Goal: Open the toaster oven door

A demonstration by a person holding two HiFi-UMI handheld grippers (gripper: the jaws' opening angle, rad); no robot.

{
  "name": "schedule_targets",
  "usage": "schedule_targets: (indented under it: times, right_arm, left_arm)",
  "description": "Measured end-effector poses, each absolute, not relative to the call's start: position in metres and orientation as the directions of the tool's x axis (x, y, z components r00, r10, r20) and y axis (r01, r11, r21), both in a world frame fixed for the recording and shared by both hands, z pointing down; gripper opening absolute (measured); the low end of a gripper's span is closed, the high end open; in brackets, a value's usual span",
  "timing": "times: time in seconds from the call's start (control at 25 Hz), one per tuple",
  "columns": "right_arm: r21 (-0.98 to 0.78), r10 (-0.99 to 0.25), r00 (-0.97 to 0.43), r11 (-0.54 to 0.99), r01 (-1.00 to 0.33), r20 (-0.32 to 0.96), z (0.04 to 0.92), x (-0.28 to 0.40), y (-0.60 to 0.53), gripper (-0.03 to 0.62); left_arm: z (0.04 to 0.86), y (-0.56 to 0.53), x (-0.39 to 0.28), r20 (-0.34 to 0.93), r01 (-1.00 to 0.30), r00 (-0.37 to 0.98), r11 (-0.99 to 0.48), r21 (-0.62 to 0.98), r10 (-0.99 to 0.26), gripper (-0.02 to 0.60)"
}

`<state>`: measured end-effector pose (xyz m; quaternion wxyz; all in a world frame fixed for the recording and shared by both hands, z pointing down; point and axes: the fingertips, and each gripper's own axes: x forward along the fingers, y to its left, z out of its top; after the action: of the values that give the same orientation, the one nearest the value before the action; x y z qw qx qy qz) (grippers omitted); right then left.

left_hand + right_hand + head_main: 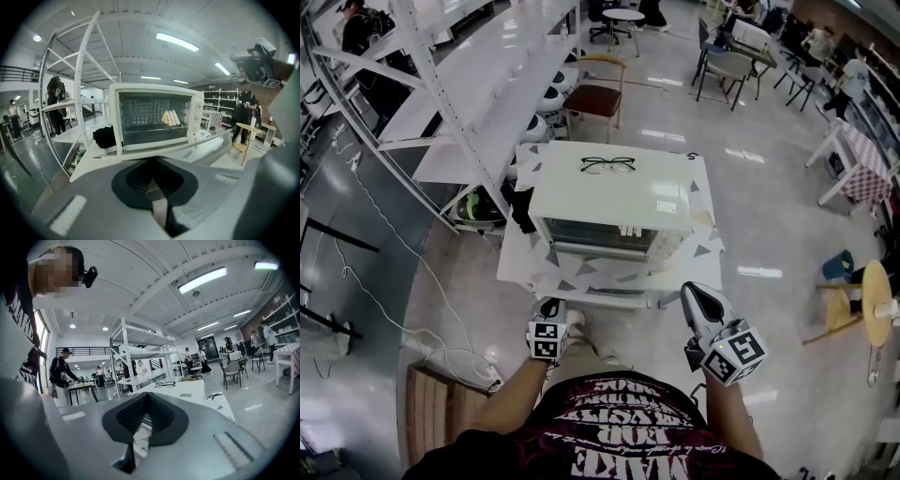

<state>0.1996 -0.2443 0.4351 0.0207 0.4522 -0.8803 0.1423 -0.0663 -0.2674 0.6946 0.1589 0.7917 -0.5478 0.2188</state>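
The white toaster oven (609,199) stands on a small white table (705,251), its glass door (152,117) shut and slices of bread (170,117) behind the glass. Its knobs (198,115) run down the right of the front. A pair of glasses (607,165) lies on the oven's top. My left gripper (548,307) hangs shut just before the table's front left edge, apart from the oven. My right gripper (695,294) is shut near the front right corner and holds nothing. In the left gripper view my left gripper (156,183) points at the door; the right gripper (139,422) looks over the oven's top.
A black bundle (522,208) lies left of the oven. A white shelving rack (478,94) runs along the left, and a wooden chair (598,94) stands behind the table. A wooden stool (870,307) is at the right, a wooden crate (441,412) and cables on the floor at the left.
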Motion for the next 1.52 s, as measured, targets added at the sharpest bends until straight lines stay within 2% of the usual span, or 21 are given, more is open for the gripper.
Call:
schedule_targets:
  times: [0.6, 0.8, 1.0, 1.36, 1.52]
  right_arm:
    - [-0.247, -0.779, -0.585, 0.535, -0.808, 0.226, 0.456, 0.199, -0.223, 0.023]
    - [-0.253, -0.782, -0.575, 0.521, -0.815, 0.242, 0.459, 0.203, -0.213, 0.023]
    - [-0.255, -0.777, -0.583, 0.529, -0.809, 0.238, 0.458, 0.198, -0.208, 0.023]
    - [-0.258, -0.768, -0.609, 0.558, -0.788, 0.199, 0.455, 0.180, -0.212, 0.023]
    - [-0.193, -0.777, -0.596, 0.565, -0.802, 0.202, 0.454, 0.176, -0.214, 0.023]
  left_arm:
    - [0.746, -0.248, -0.069, 0.521, -0.936, 0.330, -0.344, 0.073, -0.787, 0.001]
    - [0.750, -0.238, -0.069, 0.501, -0.924, 0.348, -0.381, 0.038, -0.793, 0.001]
    - [0.759, -0.220, -0.071, 0.533, -0.915, 0.354, -0.402, 0.028, -0.768, 0.001]
    - [0.729, -0.206, -0.067, 0.530, -0.890, 0.394, -0.455, 0.017, -0.751, 0.001]
    - [0.688, -0.213, -0.064, 0.474, -0.880, 0.414, -0.475, -0.010, -0.777, 0.001]
